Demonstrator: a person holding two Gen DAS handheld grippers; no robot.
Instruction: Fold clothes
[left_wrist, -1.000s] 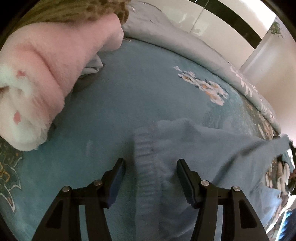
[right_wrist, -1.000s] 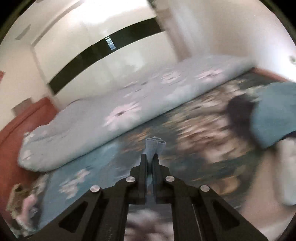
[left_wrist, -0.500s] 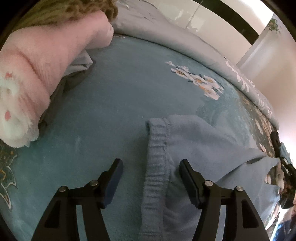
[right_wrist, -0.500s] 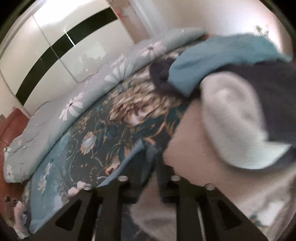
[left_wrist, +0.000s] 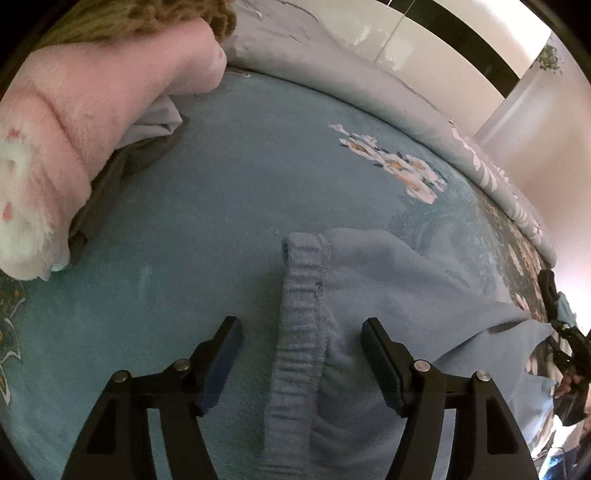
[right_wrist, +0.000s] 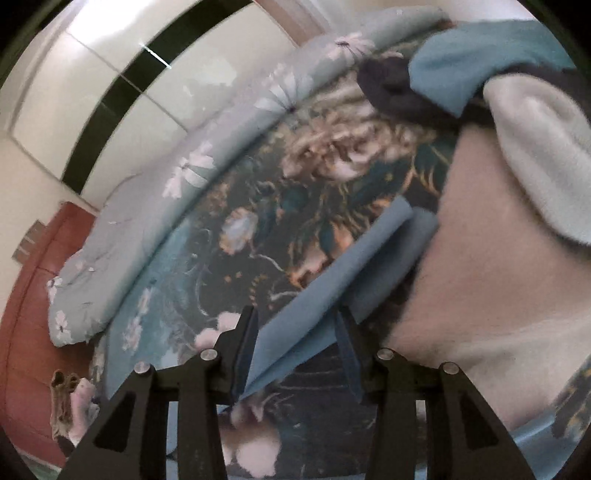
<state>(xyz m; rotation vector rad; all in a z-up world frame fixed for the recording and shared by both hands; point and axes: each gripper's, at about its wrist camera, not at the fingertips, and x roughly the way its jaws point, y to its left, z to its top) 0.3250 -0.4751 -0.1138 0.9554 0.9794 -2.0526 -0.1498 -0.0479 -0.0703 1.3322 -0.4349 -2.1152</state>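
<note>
Blue floral bedspread (left_wrist: 221, 206) fills the left wrist view; the left gripper (left_wrist: 301, 360) hangs open over the light blue trousers (left_wrist: 369, 288) at lower centre. Right wrist view: the right gripper (right_wrist: 295, 354) stands open, trouser cloth (right_wrist: 332, 291) between its fingers.

Left gripper (left_wrist: 301, 339) held low, jaws spread wide, right gripper (right_wrist: 299, 332) tilted, jaws parted, both pointing forward, nothing clamped
</note>
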